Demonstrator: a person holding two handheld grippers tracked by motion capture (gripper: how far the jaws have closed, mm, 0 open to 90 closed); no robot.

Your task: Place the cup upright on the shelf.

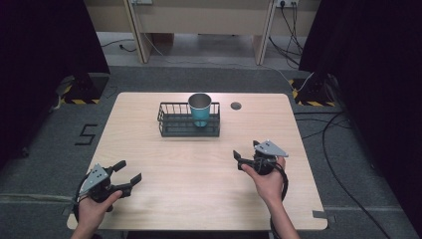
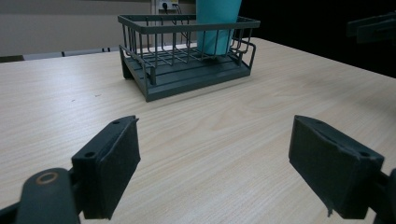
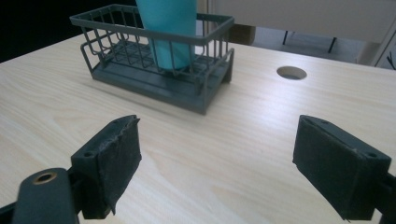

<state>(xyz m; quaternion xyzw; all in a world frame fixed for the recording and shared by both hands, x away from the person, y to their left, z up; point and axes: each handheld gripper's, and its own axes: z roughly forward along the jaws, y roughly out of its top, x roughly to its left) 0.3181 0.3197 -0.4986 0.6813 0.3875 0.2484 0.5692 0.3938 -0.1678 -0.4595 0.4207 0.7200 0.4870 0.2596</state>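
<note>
We start at the left gripper (image 1: 128, 178): its two black jaws stand spread wide, with bare wood between the pads (image 2: 114, 172). The right gripper (image 1: 239, 160) is likewise spread, nothing between its pads (image 3: 116, 163). Each is held in a hand, the left hand (image 1: 94, 206) near the table's near left corner, the right hand (image 1: 268, 181) toward the near right; both grippers sit low over the surface and well apart from each other.

The table (image 1: 199, 199) is light wood with a visible grain. Toward its far edge we find a dark wire basket (image 1: 174, 127), and inside its right end a teal cup (image 1: 200, 110) stands upright, rim above the basket's top rail. A round cable hole (image 1: 236, 105) lies just beyond the basket's right end.

Around the table we note grey floor, black curtains on both sides, hazard-striped bases at the far corners, loose cables at the right, and pale furniture legs at the back.

The high view gives the cup's metallic interior and the grey plate on each gripper. The left gripper view adds a wall socket behind the basket. The right gripper view shows the cable hole close and the basket's solid tray base.
</note>
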